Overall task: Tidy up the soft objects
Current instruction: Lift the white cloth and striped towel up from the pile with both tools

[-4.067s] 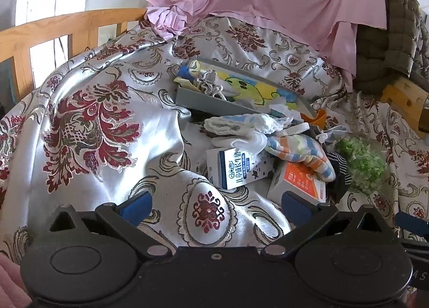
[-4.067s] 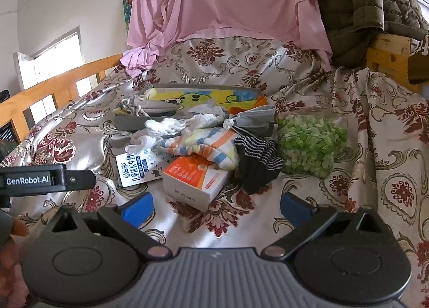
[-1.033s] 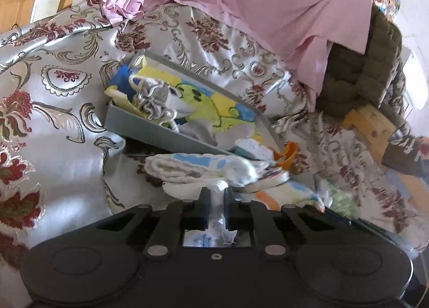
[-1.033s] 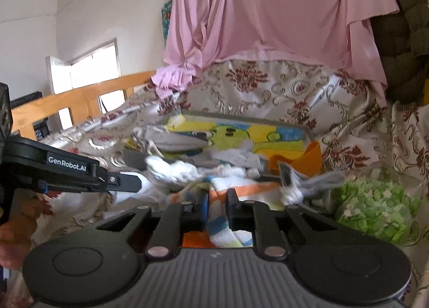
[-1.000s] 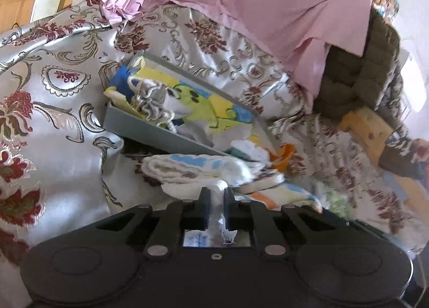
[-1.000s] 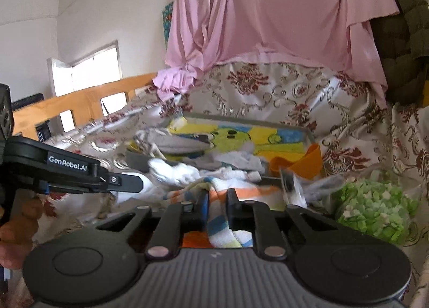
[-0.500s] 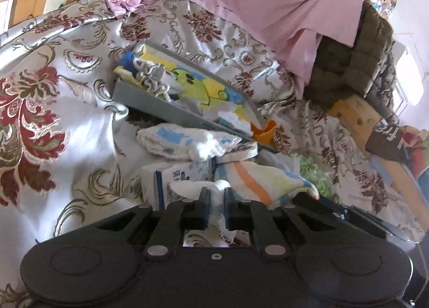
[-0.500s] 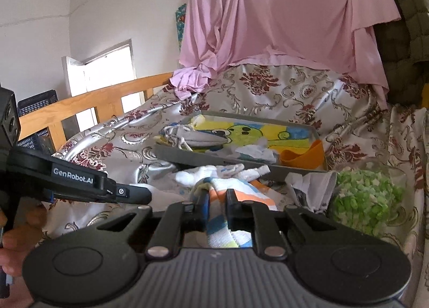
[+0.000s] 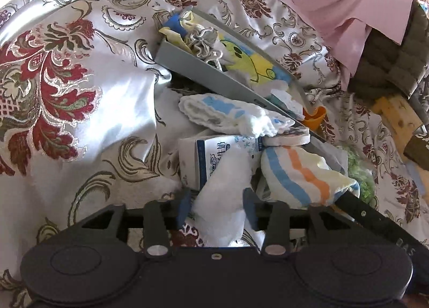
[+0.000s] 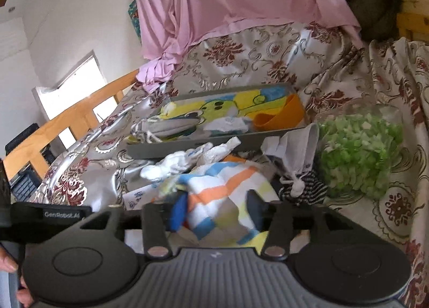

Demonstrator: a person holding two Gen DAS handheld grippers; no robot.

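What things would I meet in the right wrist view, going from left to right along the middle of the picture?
Wooden bed rail → grey tray → orange cup → grey drawstring pouch → bag of green pieces.

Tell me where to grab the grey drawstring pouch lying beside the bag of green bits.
Take the grey drawstring pouch at its gathered neck, by the white knotted cord, coming from above on the near side: that end is narrow and faces you.

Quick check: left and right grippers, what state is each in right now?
Left gripper: open, jaws just opened, white cloth loose between them.
Right gripper: open, jaws just opened, striped towel loose between them.
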